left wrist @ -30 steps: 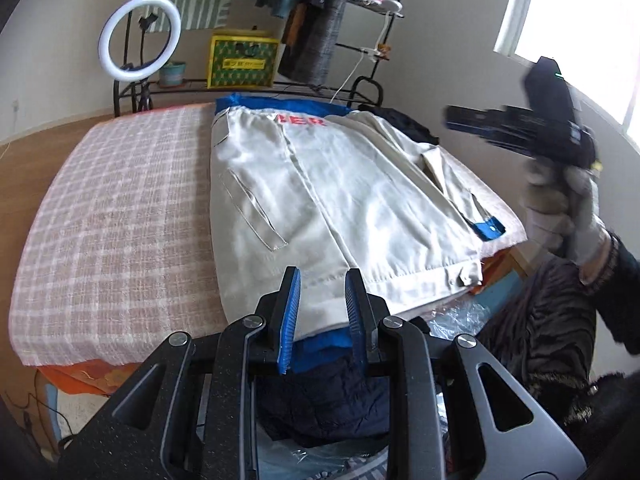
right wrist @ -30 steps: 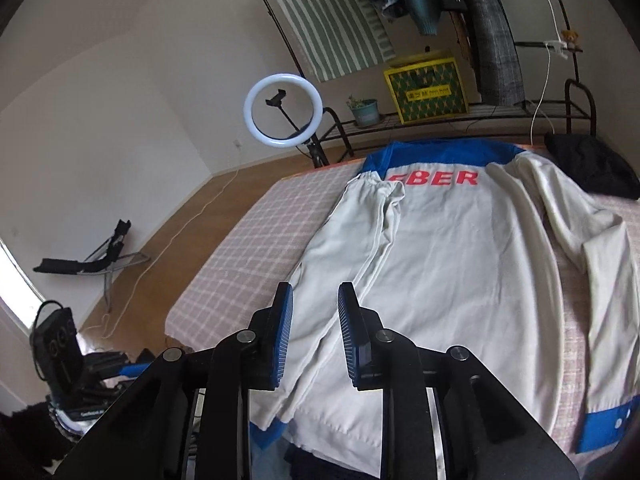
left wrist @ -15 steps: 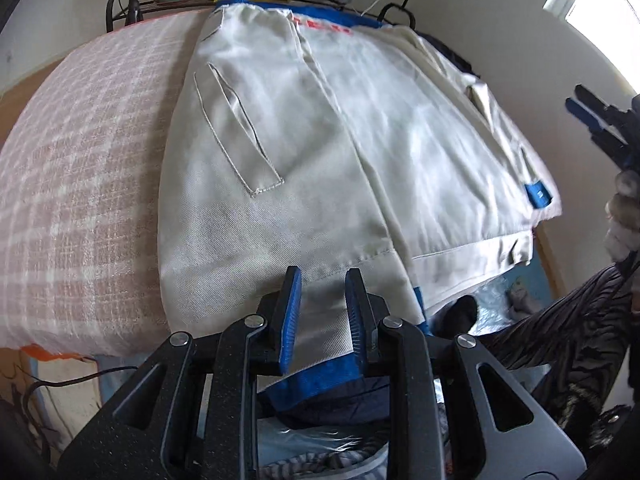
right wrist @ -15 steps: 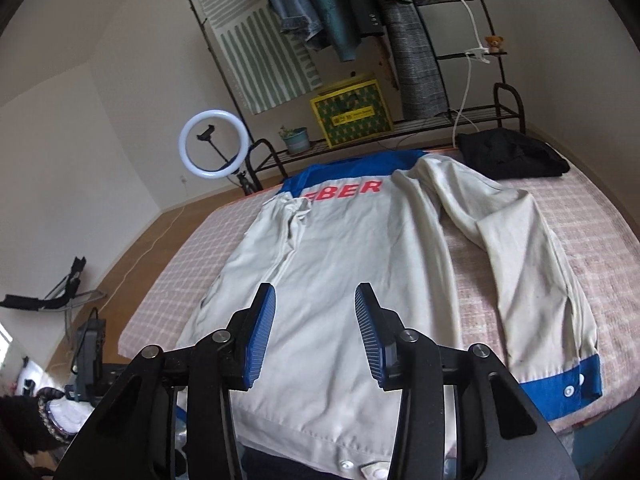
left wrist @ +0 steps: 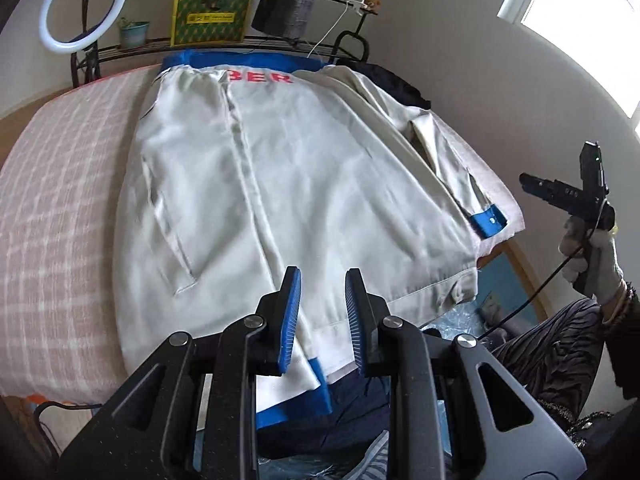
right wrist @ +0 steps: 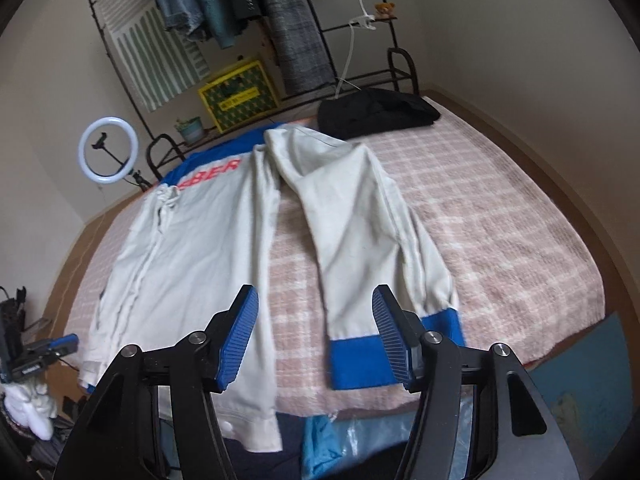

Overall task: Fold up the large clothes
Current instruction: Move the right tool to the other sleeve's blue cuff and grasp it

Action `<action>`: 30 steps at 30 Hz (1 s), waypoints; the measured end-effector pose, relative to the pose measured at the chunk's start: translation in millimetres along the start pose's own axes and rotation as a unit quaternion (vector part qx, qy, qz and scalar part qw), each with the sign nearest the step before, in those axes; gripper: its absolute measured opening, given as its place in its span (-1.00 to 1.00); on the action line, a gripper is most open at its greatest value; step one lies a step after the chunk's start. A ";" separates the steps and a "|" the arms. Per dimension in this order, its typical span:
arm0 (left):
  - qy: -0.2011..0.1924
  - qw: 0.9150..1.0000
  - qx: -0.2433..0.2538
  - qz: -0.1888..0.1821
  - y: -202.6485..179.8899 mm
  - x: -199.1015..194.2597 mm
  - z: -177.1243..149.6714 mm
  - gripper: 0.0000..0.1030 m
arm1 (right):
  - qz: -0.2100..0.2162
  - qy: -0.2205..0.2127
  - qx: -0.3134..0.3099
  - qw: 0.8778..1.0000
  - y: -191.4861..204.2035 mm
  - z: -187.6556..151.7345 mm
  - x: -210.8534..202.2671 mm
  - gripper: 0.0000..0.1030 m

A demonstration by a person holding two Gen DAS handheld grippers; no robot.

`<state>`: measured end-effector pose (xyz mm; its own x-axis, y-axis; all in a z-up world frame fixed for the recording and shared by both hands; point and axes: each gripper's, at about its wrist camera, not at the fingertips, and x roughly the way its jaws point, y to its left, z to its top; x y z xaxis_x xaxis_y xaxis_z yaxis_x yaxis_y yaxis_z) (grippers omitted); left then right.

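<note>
Right gripper (right wrist: 316, 334) hovers over the jacket's (right wrist: 192, 256) blue sleeve cuff (right wrist: 360, 360), jaws just widened, nothing between them. Left gripper (left wrist: 320, 316) (jaws narrowly apart, empty) hangs above the hem. Jacket lies flat on the checked bed (right wrist: 500, 240).

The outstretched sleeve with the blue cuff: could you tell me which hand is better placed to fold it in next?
Probably the right. The right tongs, just opened, stand just short of the blue cuff of the sleeve. The left tongs sit over the jacket's hem.
</note>
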<state>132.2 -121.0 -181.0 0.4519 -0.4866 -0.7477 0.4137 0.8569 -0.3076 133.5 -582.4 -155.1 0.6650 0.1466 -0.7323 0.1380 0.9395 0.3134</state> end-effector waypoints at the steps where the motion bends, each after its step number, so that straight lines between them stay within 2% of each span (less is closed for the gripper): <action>1: 0.001 1.000 0.004 -0.003 -3.6 3.3 3.7 -0.57 | -0.007 0.011 0.004 1.000 -9.3 -0.9 1.3 0.14; 6: 0.010 1.000 0.005 -0.028 -20.2 31.3 25.2 -0.57 | -0.060 0.077 0.022 0.995 -49.7 -11.3 11.1 0.14; 12: 0.014 0.998 0.016 -0.051 -41.6 59.4 43.0 -0.57 | -0.029 0.110 0.113 0.987 -99.6 -12.3 14.3 0.14; 16: 0.011 0.998 0.034 -0.057 -57.3 68.6 52.5 -0.57 | -0.043 0.125 0.091 0.987 -106.5 -10.6 28.0 0.14; 20: -0.004 0.997 0.056 -0.055 -63.4 71.2 53.3 -0.57 | -0.038 0.139 0.090 0.985 -111.0 -22.7 48.3 0.14; 24: 0.002 0.998 0.037 -0.058 -56.0 84.1 47.7 -0.57 | -0.024 0.139 0.075 0.987 -103.0 -32.4 59.1 0.12; 25: 0.007 0.998 0.032 -0.059 -54.4 88.7 46.8 -0.57 | -0.033 0.132 0.061 0.989 -98.3 -33.2 59.0 -0.10; 26: 0.014 0.998 0.031 -0.057 -52.9 93.5 45.2 -0.57 | -0.031 0.130 0.051 0.990 -95.5 -32.5 59.4 -0.54; 29: 0.017 0.998 0.040 -0.047 -53.0 97.2 43.6 -0.57 | -0.004 0.129 0.070 0.989 -98.5 -27.4 58.2 -0.93; 30: 0.017 0.998 0.041 -0.048 -53.1 97.4 44.5 -0.57 | 0.000 0.126 0.069 0.990 -99.2 -23.9 55.6 -0.94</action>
<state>189.4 -221.5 -211.3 0.3807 -0.5586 -0.7369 0.5171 0.7893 -0.3311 139.2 -660.0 -241.4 0.4633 0.2352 -0.8544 0.2483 0.8911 0.3799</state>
